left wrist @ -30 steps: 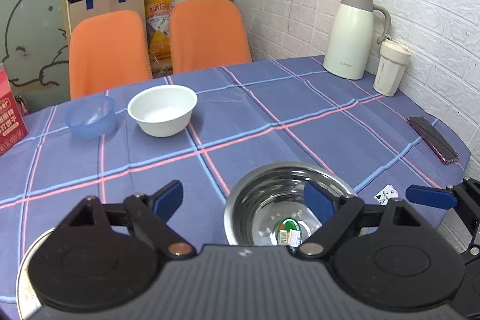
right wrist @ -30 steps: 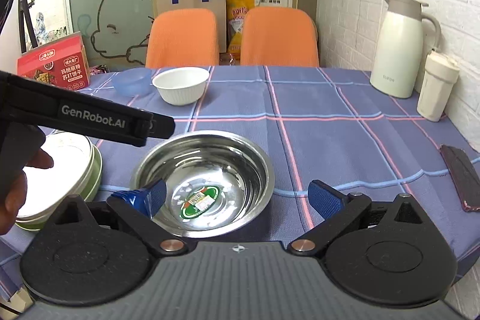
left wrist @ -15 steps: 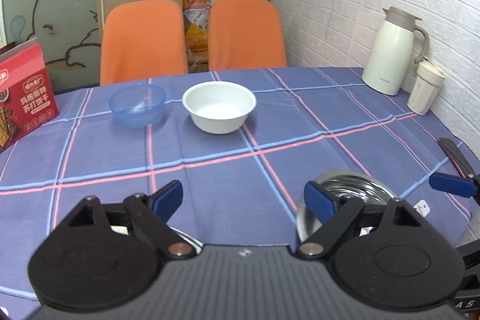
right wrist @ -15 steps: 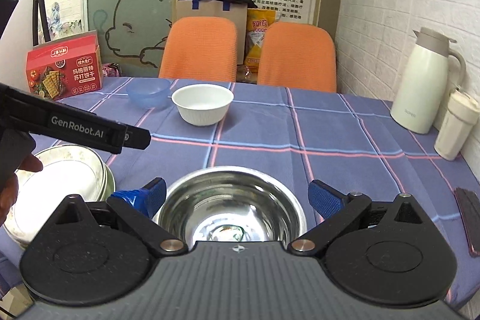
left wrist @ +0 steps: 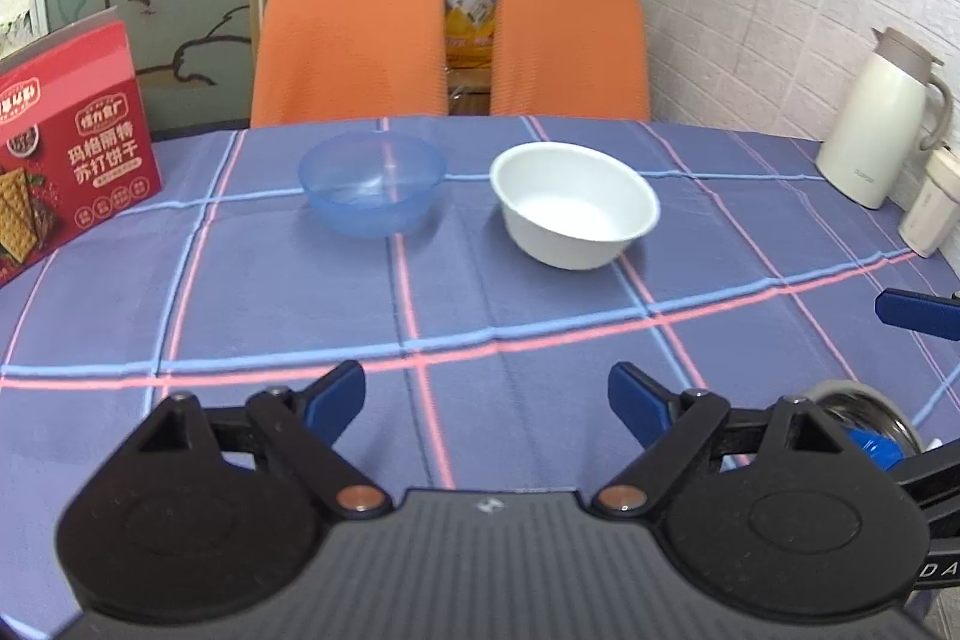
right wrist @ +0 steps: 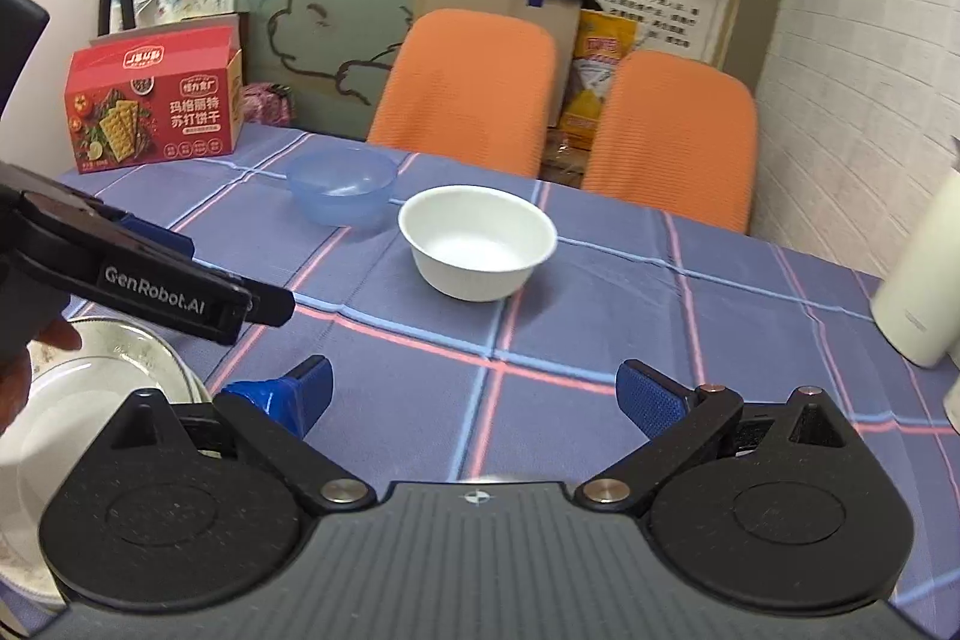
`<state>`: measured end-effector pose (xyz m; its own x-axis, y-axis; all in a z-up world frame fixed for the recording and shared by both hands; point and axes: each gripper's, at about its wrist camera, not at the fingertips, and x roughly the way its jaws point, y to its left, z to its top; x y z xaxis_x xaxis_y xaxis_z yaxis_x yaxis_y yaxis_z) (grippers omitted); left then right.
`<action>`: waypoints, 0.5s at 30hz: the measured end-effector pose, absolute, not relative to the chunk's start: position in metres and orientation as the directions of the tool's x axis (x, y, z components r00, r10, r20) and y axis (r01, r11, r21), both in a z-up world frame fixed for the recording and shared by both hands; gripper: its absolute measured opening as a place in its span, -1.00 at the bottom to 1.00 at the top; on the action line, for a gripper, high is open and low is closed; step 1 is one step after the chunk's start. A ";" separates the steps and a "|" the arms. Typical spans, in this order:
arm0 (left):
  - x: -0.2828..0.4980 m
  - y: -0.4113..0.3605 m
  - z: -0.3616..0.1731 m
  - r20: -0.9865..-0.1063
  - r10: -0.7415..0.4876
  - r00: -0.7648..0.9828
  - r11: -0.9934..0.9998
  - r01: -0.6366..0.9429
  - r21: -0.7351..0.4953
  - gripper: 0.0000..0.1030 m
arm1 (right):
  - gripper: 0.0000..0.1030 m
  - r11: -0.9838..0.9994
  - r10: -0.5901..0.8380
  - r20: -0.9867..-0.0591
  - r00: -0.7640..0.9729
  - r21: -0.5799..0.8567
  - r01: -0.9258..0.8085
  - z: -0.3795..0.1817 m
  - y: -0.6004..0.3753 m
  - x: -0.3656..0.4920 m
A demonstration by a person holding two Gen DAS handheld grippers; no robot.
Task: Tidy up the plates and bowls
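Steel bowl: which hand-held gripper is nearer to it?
Right. The right hand-held gripper sits directly over the steel bowl; the left hand-held gripper is off to its left.

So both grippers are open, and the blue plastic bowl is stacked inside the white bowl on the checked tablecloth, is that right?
Not quite. The blue plastic bowl stands apart from the white bowl, to its left on the tablecloth, as the left wrist view shows. The left gripper and right gripper are indeed open.

Steel bowl (left wrist: pixel 864 409) now nearly out of both views, behind grippers
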<state>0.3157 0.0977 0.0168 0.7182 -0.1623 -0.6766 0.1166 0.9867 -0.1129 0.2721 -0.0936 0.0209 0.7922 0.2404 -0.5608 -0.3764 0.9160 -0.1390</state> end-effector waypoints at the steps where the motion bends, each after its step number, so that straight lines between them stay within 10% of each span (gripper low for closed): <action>1: 0.322 0.102 0.017 -0.677 -0.157 0.719 0.987 0.106 -0.116 0.71 | 0.72 0.913 0.244 -0.570 0.785 -0.137 -0.383 0.020 -0.093 0.282; 15: 0.446 0.096 0.034 -0.666 -0.351 0.658 0.925 0.134 -0.356 0.71 | 0.72 0.942 0.245 -0.632 0.735 -0.025 -0.336 0.016 -0.116 0.387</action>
